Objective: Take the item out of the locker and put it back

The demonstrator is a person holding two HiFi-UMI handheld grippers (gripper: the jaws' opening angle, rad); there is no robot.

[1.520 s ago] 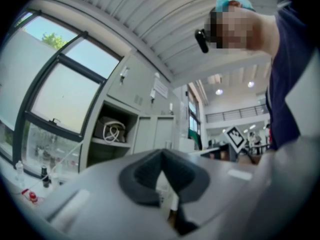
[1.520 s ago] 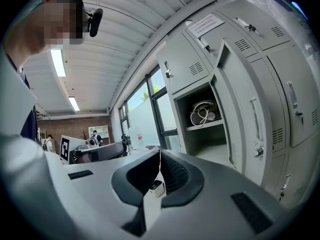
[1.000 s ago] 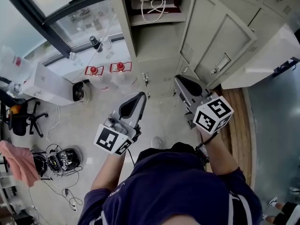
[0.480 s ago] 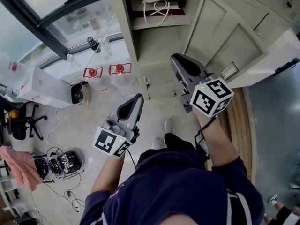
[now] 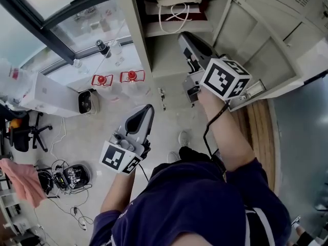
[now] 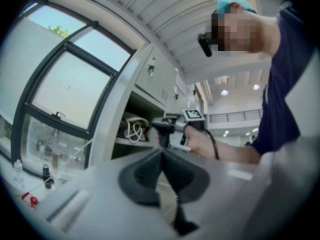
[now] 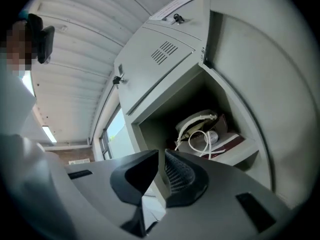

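Currently holds the right gripper (image 5: 182,37) raised toward the open locker (image 5: 131,29), jaws pressed together with nothing between them. Holds the left gripper (image 5: 148,107) lower, out over the floor (image 5: 97,129) and well apart from the locker, jaws likewise closed and empty. Finds the white pouch (image 5: 174,1), its white cord looped at the front, lying on the locker's upper shelf (image 5: 154,31) atop a flat dark red thing (image 7: 231,143). Puts that pouch ahead of and above the right jaws' tips, near but not touching, and far beyond the left jaws. Shows the locker door (image 5: 256,40) swung open beside the right gripper.
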